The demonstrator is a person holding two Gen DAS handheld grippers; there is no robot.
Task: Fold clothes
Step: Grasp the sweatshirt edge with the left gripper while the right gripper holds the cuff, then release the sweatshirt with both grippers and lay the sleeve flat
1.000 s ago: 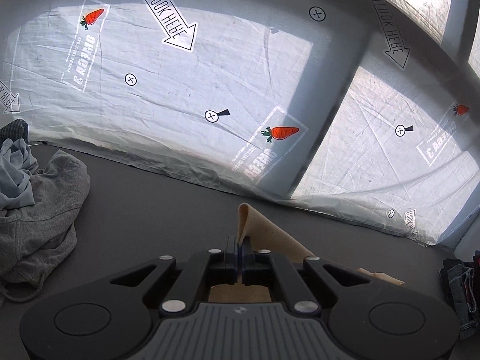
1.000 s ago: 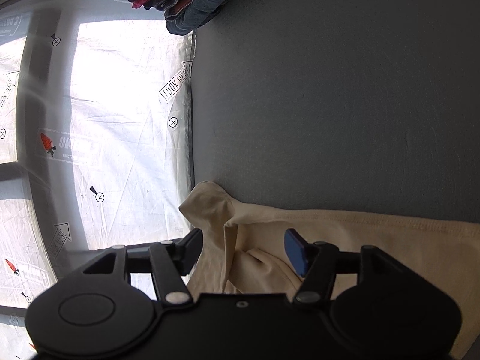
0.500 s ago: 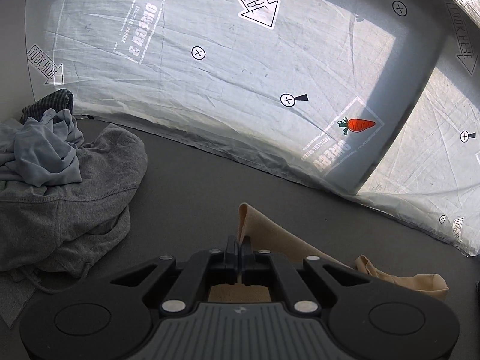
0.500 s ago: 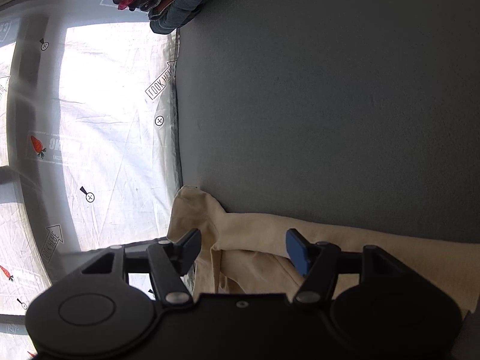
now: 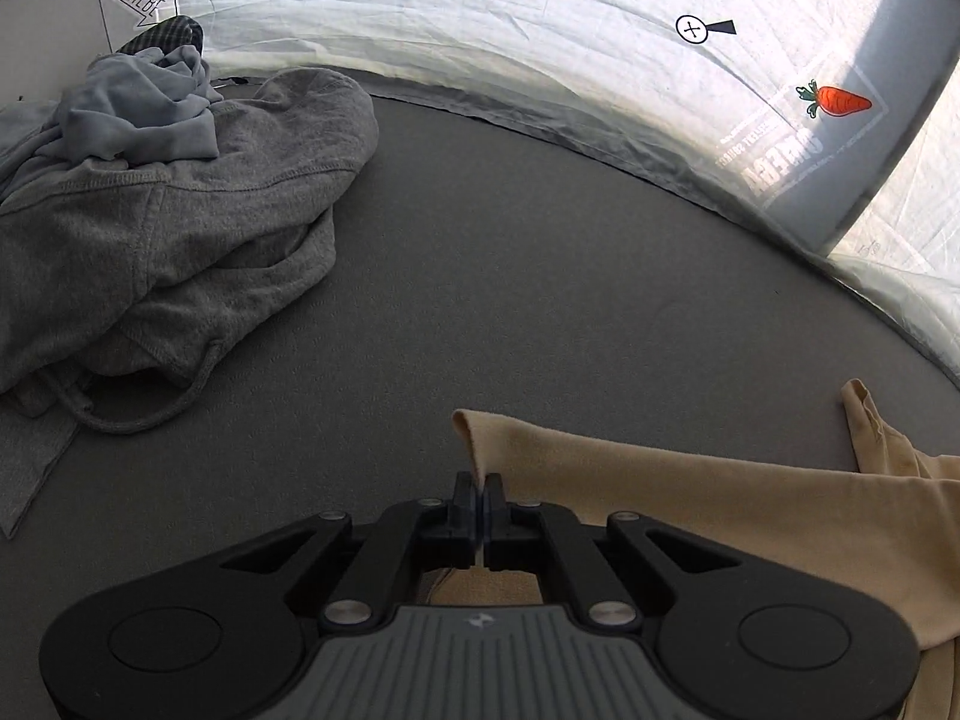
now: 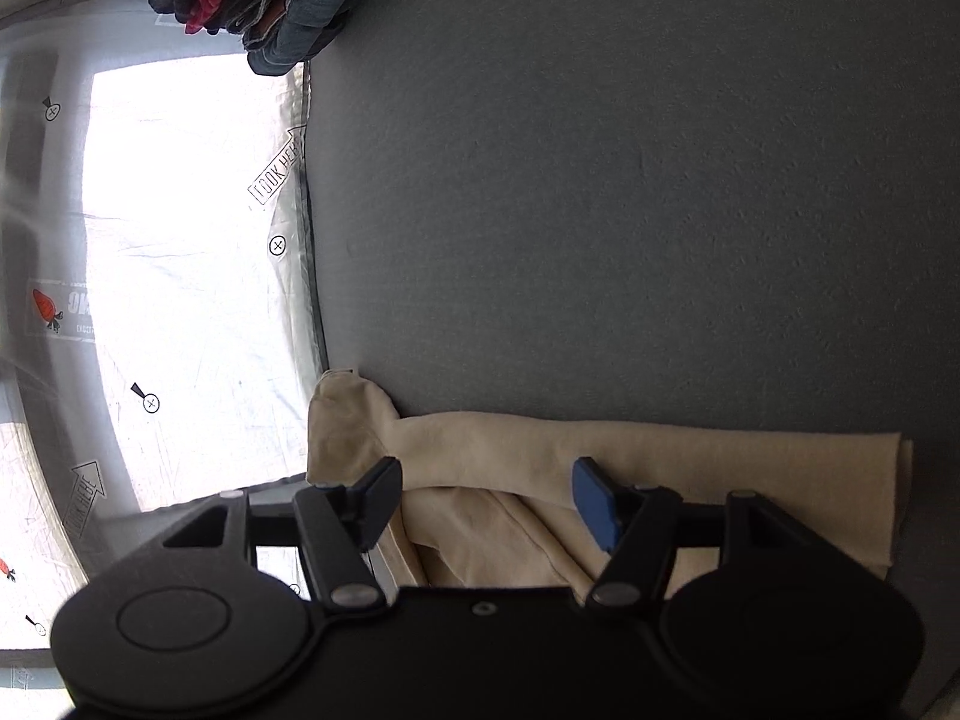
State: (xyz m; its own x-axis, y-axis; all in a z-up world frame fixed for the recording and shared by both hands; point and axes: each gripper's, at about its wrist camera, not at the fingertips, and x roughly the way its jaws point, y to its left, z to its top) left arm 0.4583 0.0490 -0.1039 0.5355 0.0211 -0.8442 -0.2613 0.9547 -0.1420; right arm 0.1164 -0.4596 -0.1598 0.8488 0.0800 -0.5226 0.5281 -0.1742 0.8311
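Left gripper [image 5: 482, 495] is clamped tight on a raised edge of the beige garment [image 5: 690, 498], the cloth standing up in a small peak just above the pinch. Right gripper [image 6: 486, 483] stands with jaws parted, hovering over a folded section of the same beige garment [image 6: 630, 450]; the pads press on nothing, so far as the view shows. That garment lies along the near side of the grey tabletop [image 5: 540, 276], one end reaching the tabletop's edge in the right wrist view. Beyond the garment, the matte, finely textured grey surface runs bare and unobstructed. At the left, a heap of grey knit clothing [image 5: 180, 222] with a drawcord sits crumpled, a pale blue item [image 5: 138, 114] on top. A pile of dark clothes with denim [image 6: 270, 0] rests at a far corner. White creased plastic sheeting [image 5: 540, 30], printed with arrows and carrots, borders the tabletop.
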